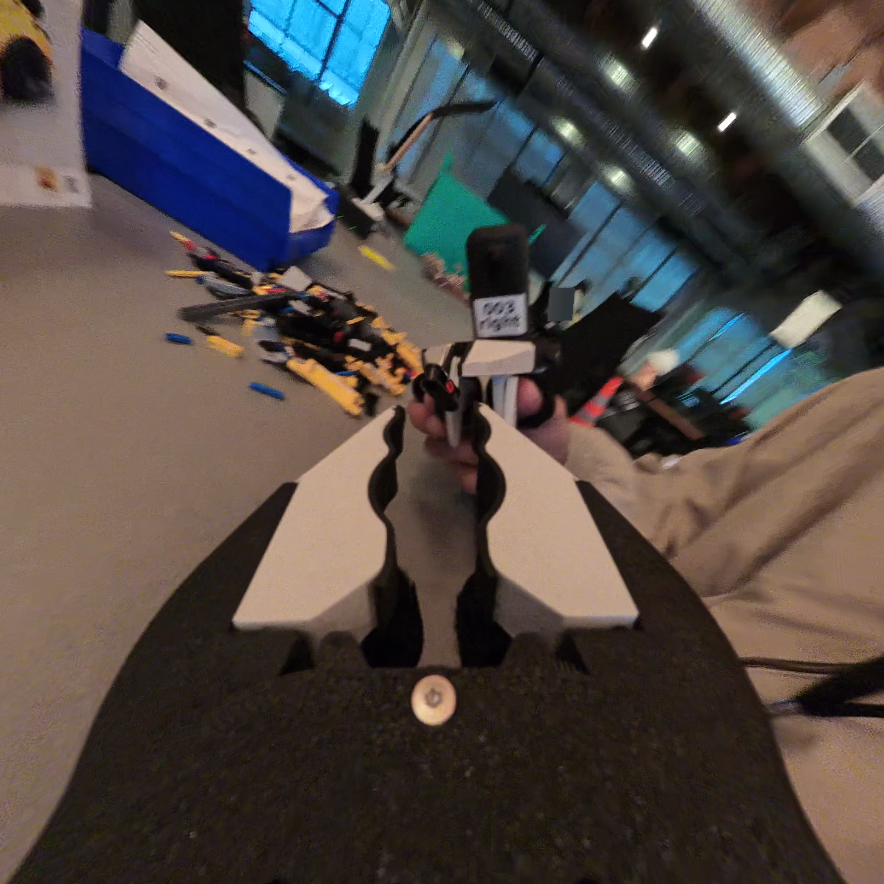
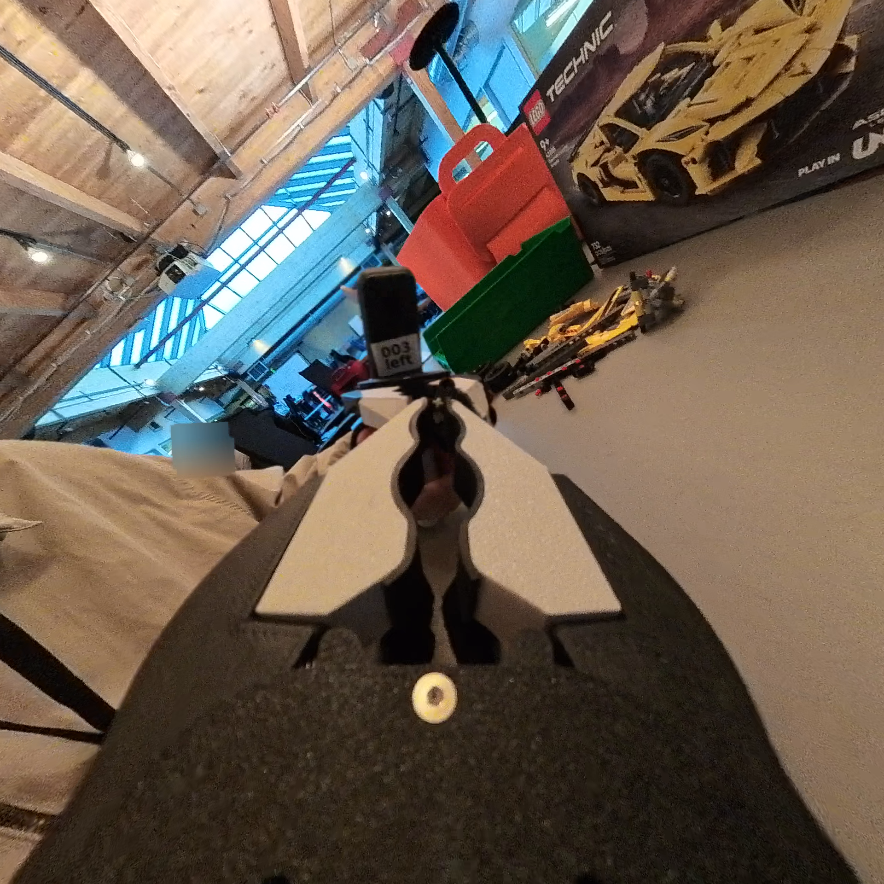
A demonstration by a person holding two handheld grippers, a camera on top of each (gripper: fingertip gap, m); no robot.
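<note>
Blur softens much of the left wrist view, yet the layout reads clearly. Far left, a blue plastic bin (image 1: pixel 191 162) with a white sheet lying in it stands on the matte grey tabletop (image 1: pixel 95 454). Just right of it sprawls a loose pile of yellow, black and blue building-toy beams and pins (image 1: pixel 311 335), hard, glossy and mostly long and thin. The left gripper (image 1: pixel 439 421) has its pale, wavy-edged fingers spread, with nothing but bare tabletop showing between them. Straight ahead of its tips, and very near them, hangs a small black connector piece (image 1: pixel 435 388) with a red spot. The piece is too short and blurred for its long axis to be read. It sits pinched at the tips of the right gripper (image 2: pixel 439 406), whose fingers are drawn almost together on it. The two tools point nose to nose above the table, so the piece lies between them, held by the right and faced by the left. A beige fabric sleeve (image 1: pixel 717 502) fills the right of that view. In the right wrist view, from left to right, stand a red carry case (image 2: pixel 478 215), a green bin (image 2: pixel 516 296), a partly built yellow-and-black model (image 2: pixel 588 335) lying flat, and a large cardboard box (image 2: pixel 717 143) with a yellow car pictured on it.
</note>
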